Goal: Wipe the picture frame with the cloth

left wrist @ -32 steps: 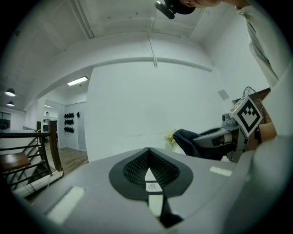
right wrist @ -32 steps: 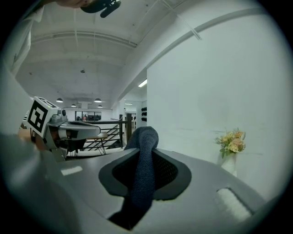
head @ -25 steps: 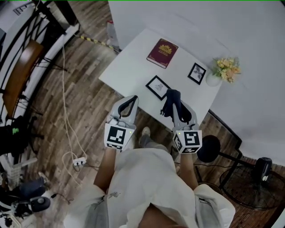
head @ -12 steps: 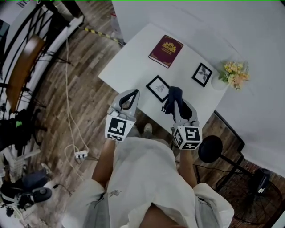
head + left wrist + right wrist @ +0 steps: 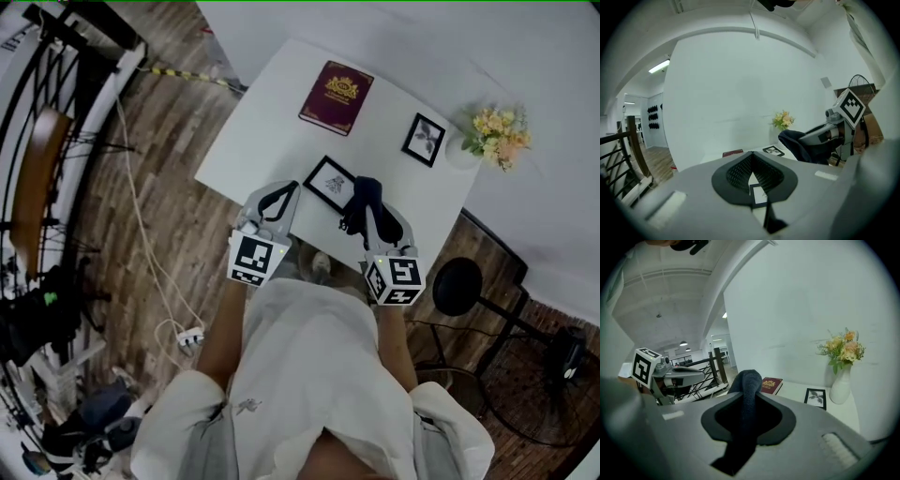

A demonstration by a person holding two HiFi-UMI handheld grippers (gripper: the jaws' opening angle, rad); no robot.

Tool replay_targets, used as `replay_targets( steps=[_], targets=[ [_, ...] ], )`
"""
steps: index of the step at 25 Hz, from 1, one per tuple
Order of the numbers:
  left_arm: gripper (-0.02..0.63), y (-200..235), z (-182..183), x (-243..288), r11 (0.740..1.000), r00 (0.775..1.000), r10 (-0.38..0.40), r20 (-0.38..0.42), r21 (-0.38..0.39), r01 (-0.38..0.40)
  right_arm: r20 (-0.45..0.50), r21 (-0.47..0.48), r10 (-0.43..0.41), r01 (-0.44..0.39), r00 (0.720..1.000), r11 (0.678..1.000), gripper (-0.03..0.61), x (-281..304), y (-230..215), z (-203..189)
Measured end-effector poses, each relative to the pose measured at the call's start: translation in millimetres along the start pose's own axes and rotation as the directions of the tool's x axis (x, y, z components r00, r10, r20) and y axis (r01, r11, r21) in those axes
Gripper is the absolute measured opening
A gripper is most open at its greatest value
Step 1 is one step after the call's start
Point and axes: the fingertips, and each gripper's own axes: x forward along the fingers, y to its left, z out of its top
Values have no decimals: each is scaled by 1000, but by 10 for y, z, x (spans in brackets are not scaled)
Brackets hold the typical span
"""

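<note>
Two tools sit at the near edge of the white bench (image 5: 267,122), one on each side of the frame (image 5: 330,182). The frame lies flat on the bench close to that edge, a black border around a pale print, turned at an angle.

The left tool (image 5: 281,194) is just left of the frame and slightly nearer the person. Its jaws meet at the tips and bow apart behind them. They hold nothing, and the frame shows through the gap between them in the left gripper view.

The right tool (image 5: 372,208) is just right of the frame. Its jaws are closed on a dark cloth (image 5: 361,194). The cloth bulges up past the tips and also hangs down behind them. From the head view its edge comes right up to the frame's right corner, but I cannot tell whether the two touch.

Beyond the frame, toward the wall, lies a red book (image 5: 336,97). Right of the frame and farther back is a second frame (image 5: 424,139), and past that, at the bench's far right corner, are flowers (image 5: 497,134) in a white vase. A black stool (image 5: 457,285) stands on the wooden floor, right of the frame and off the bench's edge.
</note>
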Motion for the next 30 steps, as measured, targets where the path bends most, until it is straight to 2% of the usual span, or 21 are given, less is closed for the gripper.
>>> replay_targets(
  steps=[4,8,14,18,30],
  targets=[
    [20,118,-152,226,996,996,-91,-21,-4,91,-26,30,-62,62,998,998,63,205,-6,-85],
    [20,167,-366,398,979,977,-206,-56,-12,206,-63,55,-137,140,989,989,63,355,32,-198],
    [20,230,-663,590,938,932,-347,-104,-18,347,-111,91,-224,235,968,968,63,570,98,-388],
    [20,217,-840,693,903,895,-427,-133,-15,429,-145,114,-283,300,948,947,63,652,97,-544],
    [20,118,-1322,922,807,790,-576,-210,11,591,-200,155,-391,423,898,893,63,830,38,-875]
  ],
)
